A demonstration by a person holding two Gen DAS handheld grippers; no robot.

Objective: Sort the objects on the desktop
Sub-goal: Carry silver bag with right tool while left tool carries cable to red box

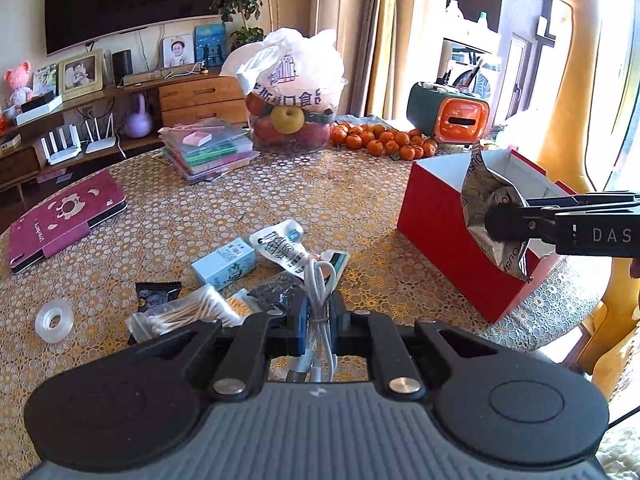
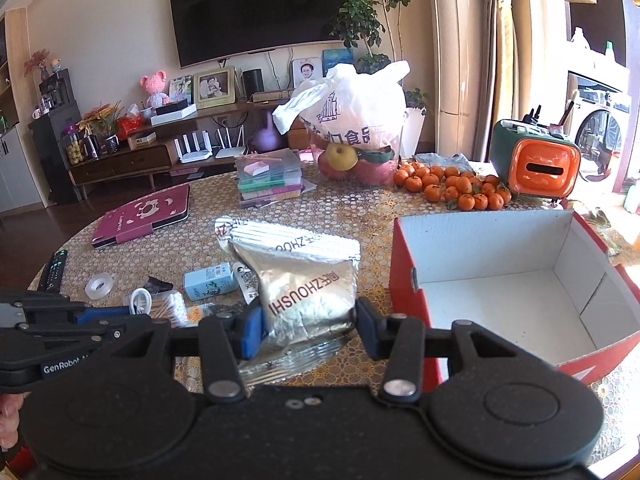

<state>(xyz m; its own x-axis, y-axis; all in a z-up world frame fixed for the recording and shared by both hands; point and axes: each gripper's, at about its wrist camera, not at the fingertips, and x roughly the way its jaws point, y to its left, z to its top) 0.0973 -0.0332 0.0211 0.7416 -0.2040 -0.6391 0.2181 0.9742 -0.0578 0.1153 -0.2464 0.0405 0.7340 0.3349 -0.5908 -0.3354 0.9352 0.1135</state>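
Now | left gripper (image 1: 319, 322) clamps white cable (image 1: 319, 280) | right gripper (image 2: 308, 322) clamps foil packet (image 2: 304, 280) beside red box (image 2: 404, 280)

Patterned table (image 1: 168, 208) — red box (image 1: 432, 216), tape roll (image 1: 54, 319)

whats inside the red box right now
The red box shows only bare white walls and floor. The near corner is hidden by the right gripper, which holds the silver packet beside the box.

The cable's (image 1: 319, 308) lower end is hidden behind the left gripper (image 1: 319, 322). The remote (image 2: 54, 270) at the table's (image 2: 168, 248) left edge is partly cut off.
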